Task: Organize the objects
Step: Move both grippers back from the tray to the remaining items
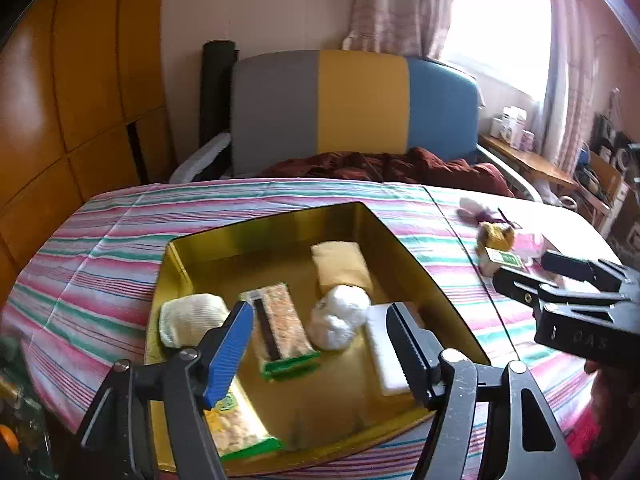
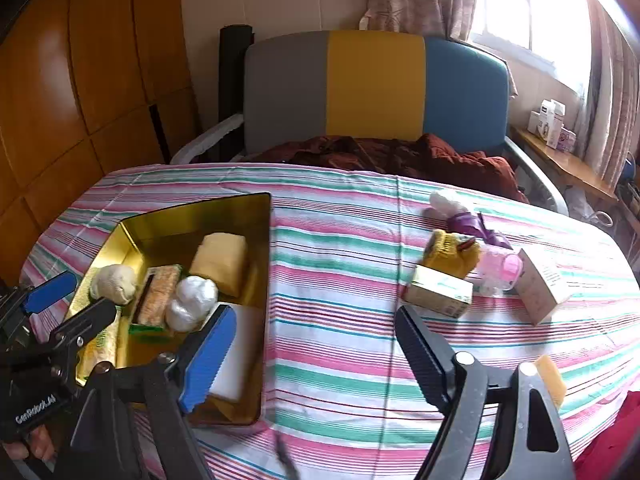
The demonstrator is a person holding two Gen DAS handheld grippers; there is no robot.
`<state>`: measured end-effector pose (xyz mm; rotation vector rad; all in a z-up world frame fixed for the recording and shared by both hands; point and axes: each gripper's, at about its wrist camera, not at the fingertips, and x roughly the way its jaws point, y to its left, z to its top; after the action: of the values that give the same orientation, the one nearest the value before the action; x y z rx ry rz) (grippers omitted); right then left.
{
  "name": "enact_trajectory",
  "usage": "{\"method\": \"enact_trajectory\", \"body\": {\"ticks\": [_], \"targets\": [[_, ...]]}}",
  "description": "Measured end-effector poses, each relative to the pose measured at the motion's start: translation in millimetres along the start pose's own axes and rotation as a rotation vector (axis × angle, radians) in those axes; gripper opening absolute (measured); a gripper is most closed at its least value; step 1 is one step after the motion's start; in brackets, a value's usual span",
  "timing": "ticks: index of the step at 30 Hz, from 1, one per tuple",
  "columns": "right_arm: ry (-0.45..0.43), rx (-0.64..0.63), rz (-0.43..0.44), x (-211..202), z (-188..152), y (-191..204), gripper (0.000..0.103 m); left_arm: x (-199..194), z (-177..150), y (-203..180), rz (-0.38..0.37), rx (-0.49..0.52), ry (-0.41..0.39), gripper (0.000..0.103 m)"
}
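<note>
A gold tin tray (image 1: 280,216) lies on the striped cloth. It holds a cream sock roll (image 1: 188,320), a snack bar packet (image 1: 280,328), a white wad (image 1: 340,316), a tan pad (image 1: 342,268), a white block (image 1: 388,344) and a yellow snack packet (image 1: 236,428). My left gripper (image 1: 318,316) hovers open over the tray, empty. My right gripper (image 2: 314,316) stands open above bare cloth beside the tray (image 2: 192,208). Loose at the right lie a small green box (image 2: 438,290), a yellow knitted piece (image 2: 452,254), a pink cup (image 2: 502,266) and a pale box (image 2: 542,288).
A purple ribbon item (image 2: 468,224) and a white fluffy thing (image 2: 444,200) lie farther back. A tan piece (image 2: 552,380) sits near the front right edge. Behind the table are a grey, yellow and blue chair (image 2: 376,84) with a dark red blanket (image 2: 400,156).
</note>
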<state>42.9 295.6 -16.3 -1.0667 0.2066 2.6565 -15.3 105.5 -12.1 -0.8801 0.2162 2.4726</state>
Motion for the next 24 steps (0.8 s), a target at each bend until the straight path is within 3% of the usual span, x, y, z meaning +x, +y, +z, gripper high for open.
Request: {"method": "enact_trajectory", "body": {"ticks": [7,16,22,24], "targets": [[0.002,0.024,-0.056,-4,2,-34,0.087,2,-3,-24,-0.041,0.072,0.016,0.073],[-0.013,0.133,-0.224,-17,16,-134,0.089,8,-7,-54,-0.116,0.15,0.044,0.078],[-0.046,0.426,-0.303,-30,1,-229,0.09,14,-6,-82,-0.169,0.218,0.061,0.078],[-0.072,0.586,-0.221,-33,-13,-257,0.092,18,-5,-91,-0.182,0.235,0.068,0.078]]}}
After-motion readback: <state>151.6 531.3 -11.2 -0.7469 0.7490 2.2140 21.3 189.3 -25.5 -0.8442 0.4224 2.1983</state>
